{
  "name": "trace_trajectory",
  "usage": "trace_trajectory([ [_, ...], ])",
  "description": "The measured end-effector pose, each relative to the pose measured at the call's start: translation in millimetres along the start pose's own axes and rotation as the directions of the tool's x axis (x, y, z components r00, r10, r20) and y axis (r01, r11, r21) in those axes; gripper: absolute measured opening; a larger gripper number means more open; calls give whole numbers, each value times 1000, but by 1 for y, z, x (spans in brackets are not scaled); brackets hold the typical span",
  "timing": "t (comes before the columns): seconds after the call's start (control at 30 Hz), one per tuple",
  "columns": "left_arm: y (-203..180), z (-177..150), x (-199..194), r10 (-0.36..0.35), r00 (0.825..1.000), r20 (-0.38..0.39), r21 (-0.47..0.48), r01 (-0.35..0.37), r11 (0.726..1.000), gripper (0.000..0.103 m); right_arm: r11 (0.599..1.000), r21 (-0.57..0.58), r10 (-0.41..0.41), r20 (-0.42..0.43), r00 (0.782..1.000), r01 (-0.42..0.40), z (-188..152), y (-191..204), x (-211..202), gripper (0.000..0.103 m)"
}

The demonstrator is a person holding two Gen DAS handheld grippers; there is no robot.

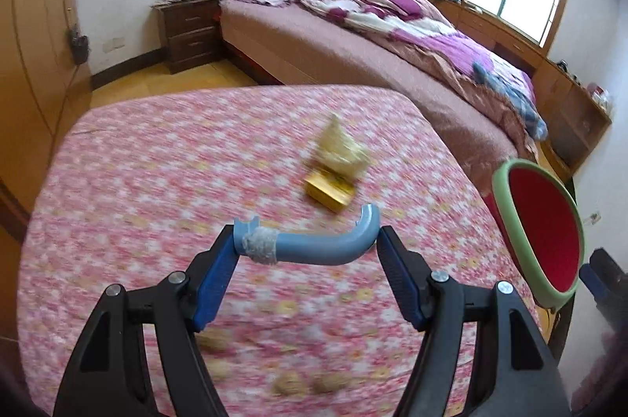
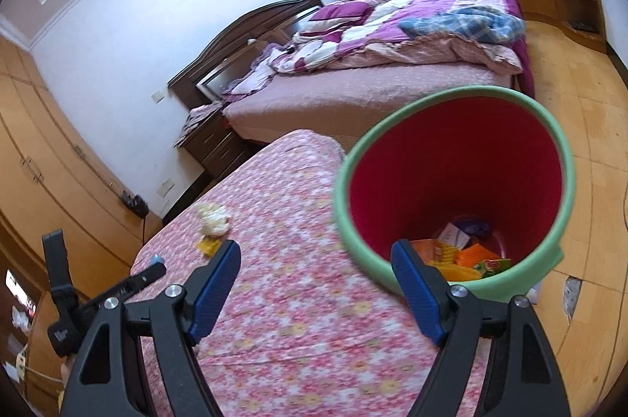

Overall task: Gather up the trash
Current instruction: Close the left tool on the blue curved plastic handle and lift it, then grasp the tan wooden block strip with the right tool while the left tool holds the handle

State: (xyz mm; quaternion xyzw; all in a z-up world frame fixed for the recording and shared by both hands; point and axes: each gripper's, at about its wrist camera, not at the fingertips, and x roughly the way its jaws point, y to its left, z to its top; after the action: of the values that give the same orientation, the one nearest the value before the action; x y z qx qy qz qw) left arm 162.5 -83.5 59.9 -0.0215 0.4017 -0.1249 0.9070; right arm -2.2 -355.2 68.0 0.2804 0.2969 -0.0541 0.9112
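Left gripper (image 1: 308, 252) clamped on blue hook (image 1: 314, 246), gray tape wrapped near one end; hook lifted above pink floral tabletop (image 1: 157, 161). Beyond: one gold box (image 1: 329, 192), one crumpled tissue (image 1: 342, 152) touching it. Four brown blurs near table's front edge. Right gripper (image 2: 316, 281) fingers apart, empty, beside one red bin (image 2: 463, 158), green rim, wrappers inside. No legible writing.

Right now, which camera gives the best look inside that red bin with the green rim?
The right wrist view: it looks straight into the red bin, showing wrappers at the bottom. The left wrist view catches only its rim and part of the red inside at the picture's right edge, contents hidden.
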Motion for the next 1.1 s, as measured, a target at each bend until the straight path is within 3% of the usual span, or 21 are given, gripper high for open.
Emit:
trace_trajectory([
  [0.53,109,14,-28,176,984,41,-94,-172,981,72,992,-112,47,-147,988,-64,-28,102,56,81],
  [0.8,153,3,-9,189,982,2,-183,-185,966,72,987,-158,-7,-218,976,-28,-47,135,99,81],
  [1.1,167,-7,17,193,981,-25,-211,-194,958,72,980,-198,-83,-269,959,29,-63,160,154,82],
])
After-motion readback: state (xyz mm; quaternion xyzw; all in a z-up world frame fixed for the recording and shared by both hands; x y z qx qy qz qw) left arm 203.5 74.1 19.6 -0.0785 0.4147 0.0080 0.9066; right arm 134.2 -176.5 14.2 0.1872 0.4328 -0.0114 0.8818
